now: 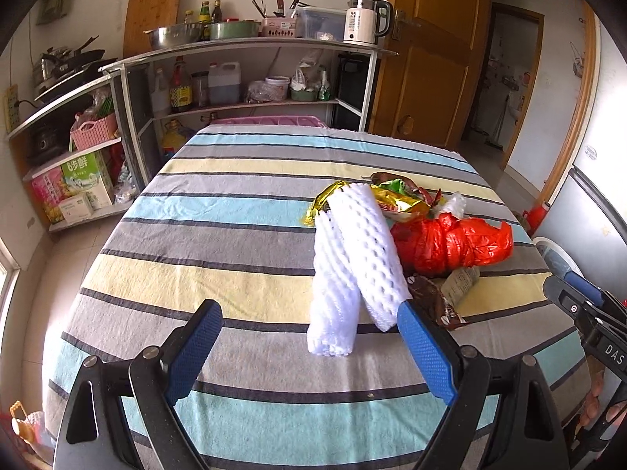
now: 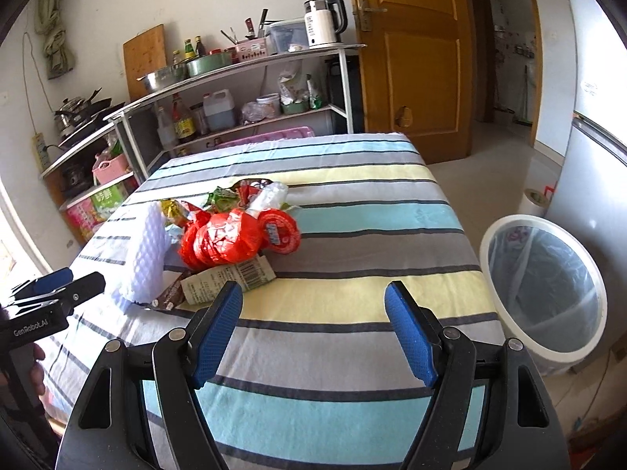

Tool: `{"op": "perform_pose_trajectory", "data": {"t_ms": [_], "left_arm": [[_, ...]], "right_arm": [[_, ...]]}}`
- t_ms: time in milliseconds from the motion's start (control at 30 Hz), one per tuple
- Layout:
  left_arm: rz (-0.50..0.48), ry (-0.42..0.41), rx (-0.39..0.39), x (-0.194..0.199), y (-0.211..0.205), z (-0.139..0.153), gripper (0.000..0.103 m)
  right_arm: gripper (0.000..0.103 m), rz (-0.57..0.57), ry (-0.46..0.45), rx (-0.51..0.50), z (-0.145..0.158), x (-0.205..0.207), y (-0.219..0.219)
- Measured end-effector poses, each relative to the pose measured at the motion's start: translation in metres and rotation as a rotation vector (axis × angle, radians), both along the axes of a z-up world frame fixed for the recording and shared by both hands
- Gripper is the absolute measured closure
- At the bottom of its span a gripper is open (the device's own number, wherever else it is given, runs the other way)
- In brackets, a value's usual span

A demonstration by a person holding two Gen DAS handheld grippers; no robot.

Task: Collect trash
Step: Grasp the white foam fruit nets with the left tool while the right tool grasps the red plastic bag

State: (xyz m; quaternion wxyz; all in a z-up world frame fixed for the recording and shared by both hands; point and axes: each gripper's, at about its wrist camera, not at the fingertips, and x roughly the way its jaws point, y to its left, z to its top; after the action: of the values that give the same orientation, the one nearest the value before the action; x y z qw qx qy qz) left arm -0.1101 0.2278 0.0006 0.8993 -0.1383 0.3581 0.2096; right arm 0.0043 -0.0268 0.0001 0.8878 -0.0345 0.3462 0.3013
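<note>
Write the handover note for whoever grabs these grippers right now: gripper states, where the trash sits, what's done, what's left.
Left gripper: open, empty, facing the white foam nets.
Right gripper: open, empty, above the striped tablecloth.
Trash: one pile on the table, with foam nets, red plastic bag, snack wrappers and a crumpled printed paper.
Bin: lined, on the floor off the table's right side; contents unclear.
Done: nothing held. Left: the whole pile.

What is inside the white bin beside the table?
The bin holds a clear plastic liner, seen only in the right wrist view. No trash shows through the part visible; the very bottom is hidden by the near rim, so I cannot rule out something lying there.
</note>
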Motion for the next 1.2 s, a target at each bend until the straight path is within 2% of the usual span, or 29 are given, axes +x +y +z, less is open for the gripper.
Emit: {"op": "perform_pose_trajectory", "data": {"t_ms": [133, 233, 367, 467, 600, 767, 833, 900, 967, 1033, 1100, 1133, 1167, 1200], "left_arm": [[-0.01, 0.015, -0.001, 0.009, 0.007, -0.006, 0.011], [-0.007, 0.029, -0.051, 0.017, 0.017, -0.013, 0.011], [-0.012, 0.04, -0.057, 0.026, 0.023, -0.019, 0.011], [-0.016, 0.059, -0.072, 0.037, 0.028, -0.026, 0.011], [-0.029, 0.078, -0.131, 0.046, 0.034, -0.037, 0.011], [-0.045, 0.088, -0.13, 0.057, 0.032, -0.042, 0.015], [-0.045, 0.096, -0.125, 0.06, 0.031, -0.043, 0.018], [-0.042, 0.098, -0.119, 0.062, 0.032, -0.043, 0.022], [-0.035, 0.1, -0.116, 0.062, 0.033, -0.042, 0.033], [-0.028, 0.099, -0.122, 0.063, 0.034, -0.041, 0.037], [-0.034, 0.098, -0.122, 0.063, 0.033, -0.041, 0.043], [-0.03, 0.099, -0.118, 0.063, 0.033, -0.041, 0.049], [-0.022, 0.098, -0.114, 0.062, 0.034, -0.041, 0.061], [-0.018, 0.094, -0.119, 0.061, 0.035, -0.041, 0.067]], "right_arm": [[0.028, 0.044, -0.031, -0.014, 0.003, 0.002, 0.021], [0.028, 0.055, -0.032, -0.019, 0.004, 0.011, 0.03], [0.028, 0.075, -0.059, -0.012, 0.011, 0.017, 0.037], [0.028, 0.094, -0.03, -0.017, 0.009, 0.028, 0.045], [0.028, 0.12, -0.004, -0.032, 0.003, 0.038, 0.058], [0.028, 0.143, 0.02, -0.044, -0.005, 0.045, 0.066], [0.032, 0.147, 0.035, -0.046, -0.009, 0.048, 0.066], [0.04, 0.154, 0.047, -0.041, -0.012, 0.048, 0.067], [0.047, 0.155, 0.054, -0.036, -0.013, 0.049, 0.067], [0.052, 0.166, 0.06, -0.024, -0.013, 0.049, 0.067], [0.064, 0.17, 0.063, -0.014, -0.013, 0.048, 0.067], [0.068, 0.176, 0.064, -0.01, -0.013, 0.047, 0.068], [0.072, 0.177, 0.063, -0.006, -0.013, 0.046, 0.068], [0.073, 0.173, 0.057, -0.007, -0.013, 0.045, 0.068]]}}
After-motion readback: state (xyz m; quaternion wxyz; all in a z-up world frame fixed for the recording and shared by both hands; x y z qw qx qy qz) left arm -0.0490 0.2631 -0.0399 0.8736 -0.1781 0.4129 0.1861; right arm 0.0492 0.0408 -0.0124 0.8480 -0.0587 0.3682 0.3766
